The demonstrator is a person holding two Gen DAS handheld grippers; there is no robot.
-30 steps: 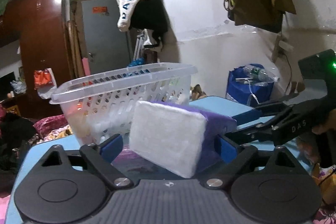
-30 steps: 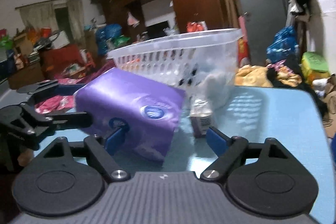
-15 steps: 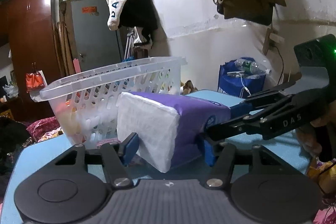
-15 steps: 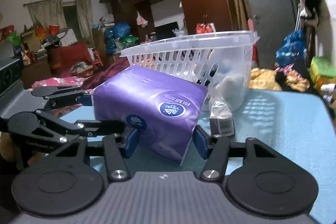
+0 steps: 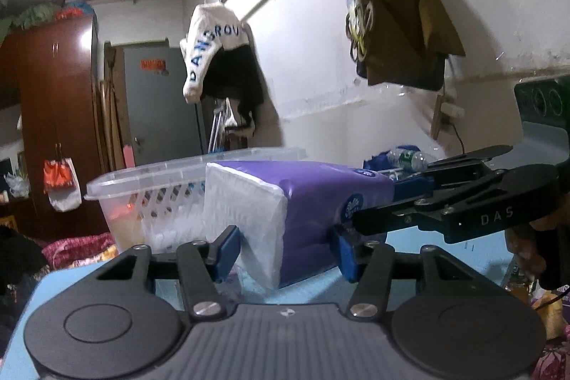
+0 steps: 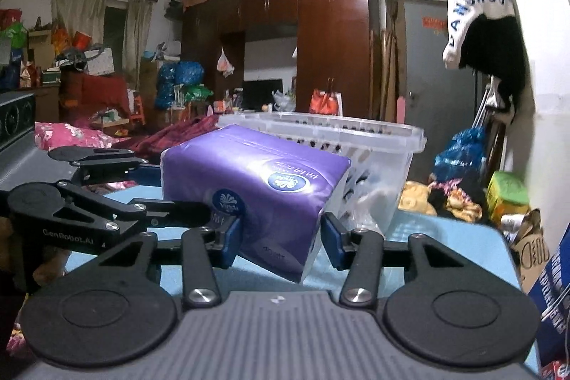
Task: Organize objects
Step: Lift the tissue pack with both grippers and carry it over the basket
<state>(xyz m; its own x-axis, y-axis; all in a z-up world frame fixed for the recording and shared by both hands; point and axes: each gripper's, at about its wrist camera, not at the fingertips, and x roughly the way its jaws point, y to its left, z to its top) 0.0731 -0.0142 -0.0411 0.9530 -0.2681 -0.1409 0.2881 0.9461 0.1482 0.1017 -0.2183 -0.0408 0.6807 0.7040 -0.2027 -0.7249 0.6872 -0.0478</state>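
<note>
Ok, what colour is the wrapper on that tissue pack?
Purple, with round blue-and-white logos; the tissue pack shows best in the right wrist view.

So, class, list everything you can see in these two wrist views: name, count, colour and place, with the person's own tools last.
tissue pack: one, purple with white ends, raised in front of the basket, between both grippers' fingers.
basket: one, clear slotted plastic, on the table behind the pack.
table: one, light blue, under it all.
wardrobe: one, dark red-brown wood, back of the room.
door: one, grey, beside the wardrobe.
hanging garment: one, white and black, on the wall.
left hand-held gripper: one, black with blue pads, closed on the pack.
right hand-held gripper: one, same colours, closed on the pack.
</note>
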